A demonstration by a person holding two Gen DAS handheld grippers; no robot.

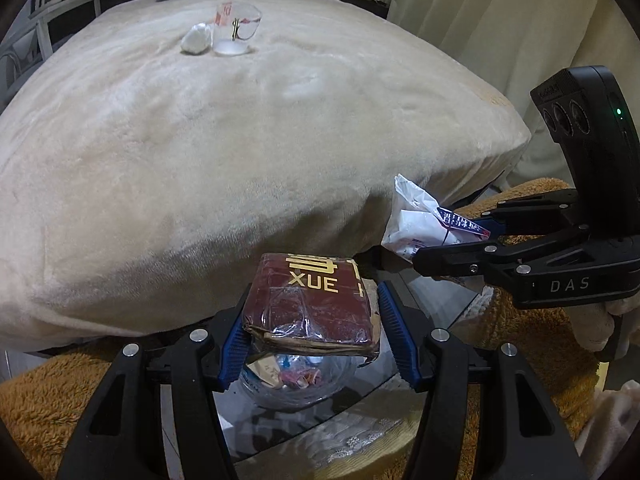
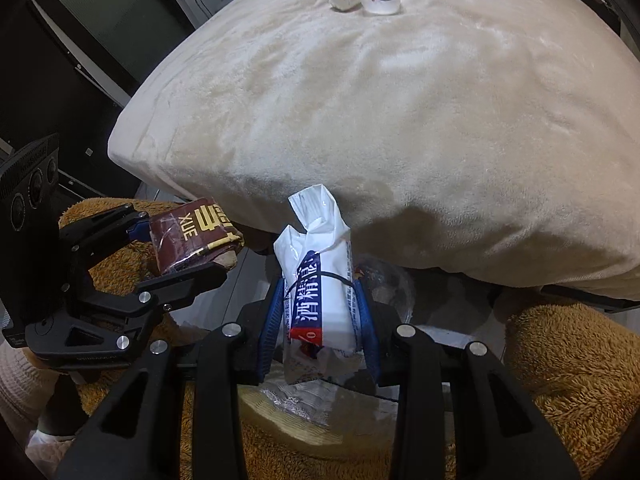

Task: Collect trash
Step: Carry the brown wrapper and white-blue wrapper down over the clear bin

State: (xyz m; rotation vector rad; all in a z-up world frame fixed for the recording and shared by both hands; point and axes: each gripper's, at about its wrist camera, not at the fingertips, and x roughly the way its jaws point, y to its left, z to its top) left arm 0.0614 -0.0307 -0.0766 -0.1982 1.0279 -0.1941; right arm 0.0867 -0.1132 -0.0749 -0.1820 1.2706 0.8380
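**Both grippers loaded, low beside the cream blanket**

The left gripper (image 1: 312,320) is clamped on a flattened dark red carton (image 1: 316,304) with gold lettering reading XUE. The carton lies flat between the blue pads (image 1: 394,320), its broad printed face turned up and its long axis running away from the gripper toward the blanket; the crushed, open end faces back toward the camera. In the right wrist view the same carton (image 2: 192,236) juts from the jaws toward the blanket's lower edge, tipped slightly upward.

The right gripper (image 2: 320,320) is closed tight on a white wipes packet (image 2: 320,292) with a blue and red printed band. The packet stands nearly in line with the fingers, its long axis pointing forward and up, and its crumpled free end reaches the blanket's underside shadow. From the left wrist view the packet (image 1: 416,228) sticks out sideways from the jaws toward the left gripper.

Below the carton sits a clear container (image 1: 288,380) with scraps of coloured paper in it; it may be a plastic bag or a bowl, the fisheye view makes that hard to tell. It rests among brown fleece (image 1: 52,400).

Far back on the cream blanket (image 1: 200,152) stand a clear plastic cup (image 1: 236,30) and, touching its left side, a crumpled white tissue ball (image 1: 196,38).
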